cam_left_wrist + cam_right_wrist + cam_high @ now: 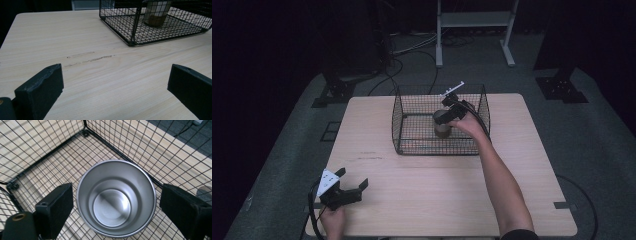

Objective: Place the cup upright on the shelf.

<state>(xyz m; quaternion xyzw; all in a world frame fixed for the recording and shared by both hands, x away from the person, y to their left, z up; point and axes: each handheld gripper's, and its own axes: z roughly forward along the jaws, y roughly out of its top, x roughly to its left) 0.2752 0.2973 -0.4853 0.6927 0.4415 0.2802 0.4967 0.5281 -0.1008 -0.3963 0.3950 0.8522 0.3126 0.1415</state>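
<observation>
A steel cup (442, 123) stands upright and empty inside a black wire basket (398, 120) at the middle back of the wooden table (437, 200). My right gripper (445, 117) reaches down into the basket from the right. In the right gripper view the cup (116, 197) sits between the jaws of my right gripper (117, 195), with a thin gap on each side, so the pads do not press on it. My left gripper (353, 177) rests near the table's front left corner, open with nothing in it. In the left gripper view, my left gripper (115, 77) faces the basket (130, 32) and cup (156, 15).
The basket's mesh walls (50, 142) stand close around the cup on all sides. A faint scuff mark (90, 59) lies on the tabletop between my left gripper and the basket. Dark stands, cables and a white frame (474, 30) are on the floor beyond the table.
</observation>
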